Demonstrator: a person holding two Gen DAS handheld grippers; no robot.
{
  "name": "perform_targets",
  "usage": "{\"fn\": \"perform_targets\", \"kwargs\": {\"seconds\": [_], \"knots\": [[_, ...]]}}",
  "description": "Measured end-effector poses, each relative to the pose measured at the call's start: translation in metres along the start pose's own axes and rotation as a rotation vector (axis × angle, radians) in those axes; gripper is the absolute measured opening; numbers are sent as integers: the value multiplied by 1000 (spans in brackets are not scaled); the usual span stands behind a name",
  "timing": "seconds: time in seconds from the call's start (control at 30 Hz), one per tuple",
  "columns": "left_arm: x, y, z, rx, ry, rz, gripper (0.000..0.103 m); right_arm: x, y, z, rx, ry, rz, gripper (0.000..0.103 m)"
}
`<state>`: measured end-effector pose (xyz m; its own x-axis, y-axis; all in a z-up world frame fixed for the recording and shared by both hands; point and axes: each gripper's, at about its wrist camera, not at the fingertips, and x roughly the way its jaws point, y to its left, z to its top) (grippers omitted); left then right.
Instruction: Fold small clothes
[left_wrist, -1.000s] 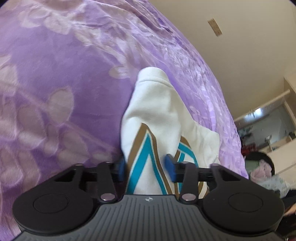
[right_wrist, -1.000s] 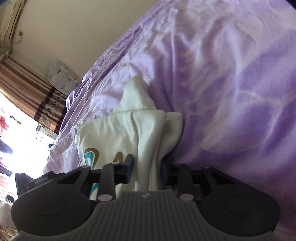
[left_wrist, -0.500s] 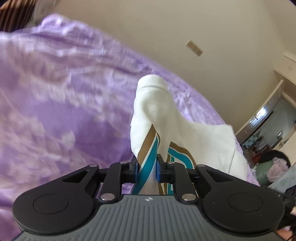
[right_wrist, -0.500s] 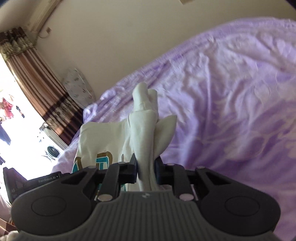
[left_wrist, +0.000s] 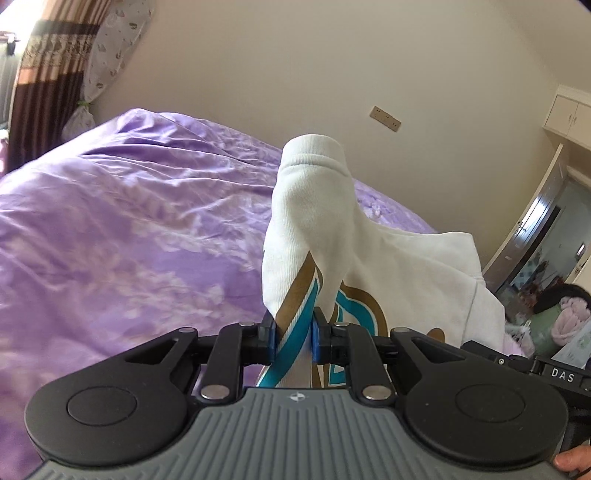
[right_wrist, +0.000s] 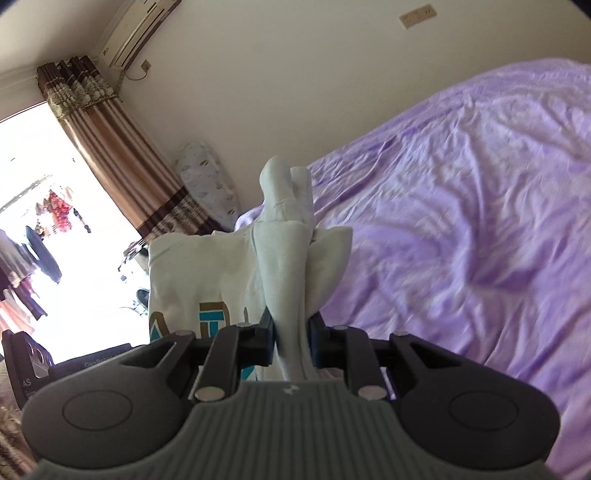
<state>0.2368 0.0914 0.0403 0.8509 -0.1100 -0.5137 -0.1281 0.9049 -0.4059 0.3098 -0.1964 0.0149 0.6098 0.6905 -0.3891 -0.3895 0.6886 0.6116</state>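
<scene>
Both grippers — left (left_wrist: 293, 339), right (right_wrist: 291, 341) — pinch white garment (left_wrist: 314, 229); "DAS" label (left_wrist: 562, 375) legible.

Bright daylight from the window (right_wrist: 55, 240) (blown out to white). Soft blur on the bedspread (right_wrist: 461, 221); strong fisheye bending at edges.

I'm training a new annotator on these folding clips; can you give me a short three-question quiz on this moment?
1. True or false: the left hand-held gripper is shut on the white garment.
2. What does the right hand-held gripper pinch: A) the purple bedspread, B) the white garment, C) nothing?
3. Fill in: the printed stripes between the left fingers are teal and ____.

Key: 1 true; 2 B; 3 brown.
</scene>
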Motion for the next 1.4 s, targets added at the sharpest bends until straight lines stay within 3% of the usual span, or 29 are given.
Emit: {"fn": "perform_targets", "kwargs": {"seconds": [0.2,0.4,0.8,0.97,1.1,1.2,1.33,1.4], "knots": [[-46,27,-16,-4,25,39,18,-10,32,-42,29,73,47,14],[-59,54,-30,-28,99,64,18,-4,44,-78,68,170,48,14],[-1,95,-45,-92,202,27,18,52,-2,-91,147,238,-28,14],[34,118,-58,-136,269,52,19,84,-29,-98,173,277,-55,14],[48,134,-68,-158,289,72,27,105,-51,-109,189,304,-105,15],[50,144,-73,-193,300,68,38,112,-65,-116,222,314,-125,22],[46,145,-71,-217,294,65,42,109,-60,-115,187,304,-168,37],[37,143,-68,-215,285,89,44,103,-52,-111,139,291,-212,39]]}}
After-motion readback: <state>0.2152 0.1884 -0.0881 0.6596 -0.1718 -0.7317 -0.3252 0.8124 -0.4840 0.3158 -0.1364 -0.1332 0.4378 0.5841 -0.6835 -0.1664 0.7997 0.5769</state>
